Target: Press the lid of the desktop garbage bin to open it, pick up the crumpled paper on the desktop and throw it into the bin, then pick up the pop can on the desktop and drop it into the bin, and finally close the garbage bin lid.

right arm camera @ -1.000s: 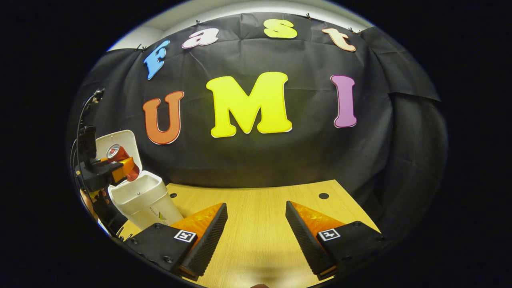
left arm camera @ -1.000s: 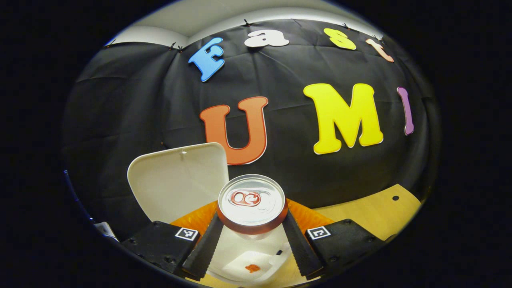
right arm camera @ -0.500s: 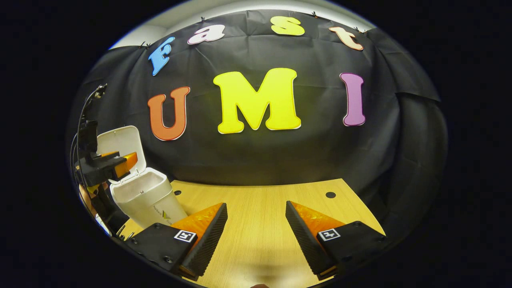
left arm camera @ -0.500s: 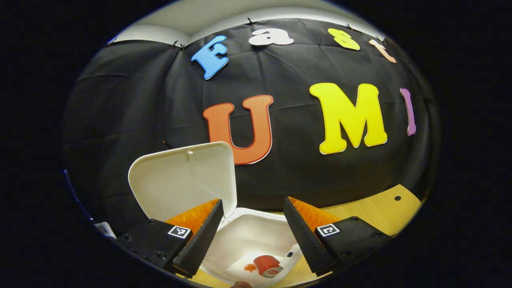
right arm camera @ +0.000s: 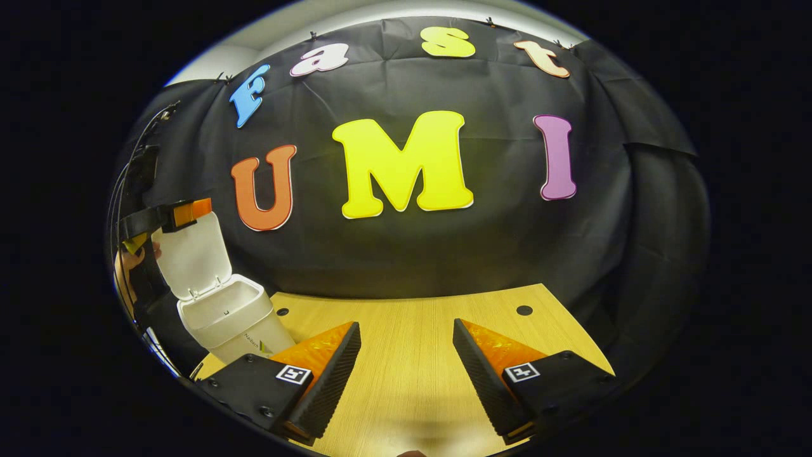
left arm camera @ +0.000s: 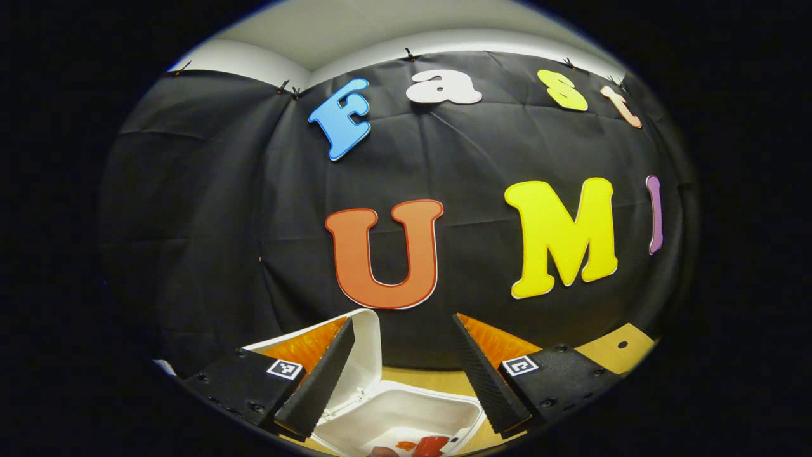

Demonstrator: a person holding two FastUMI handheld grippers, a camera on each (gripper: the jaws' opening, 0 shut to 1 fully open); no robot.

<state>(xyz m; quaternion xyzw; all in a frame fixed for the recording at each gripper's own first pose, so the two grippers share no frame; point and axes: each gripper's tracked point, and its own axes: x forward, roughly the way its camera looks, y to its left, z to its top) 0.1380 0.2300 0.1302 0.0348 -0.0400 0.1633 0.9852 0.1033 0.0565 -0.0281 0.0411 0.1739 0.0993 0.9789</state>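
Both claws gape with nothing between their fingers. Below my left gripper [left arm camera: 396, 374] I see the white bin [left arm camera: 406, 416], its lid [left arm camera: 365, 355] raised behind the left finger, and the red pop can [left arm camera: 432, 446] lying on its side at the bottom; I can't tell which way it points. My right gripper [right arm camera: 406, 365] hovers over the wooden tabletop [right arm camera: 412, 330], looking across at the bin [right arm camera: 231, 320], the left gripper [right arm camera: 190, 211] at its lid's top edge.
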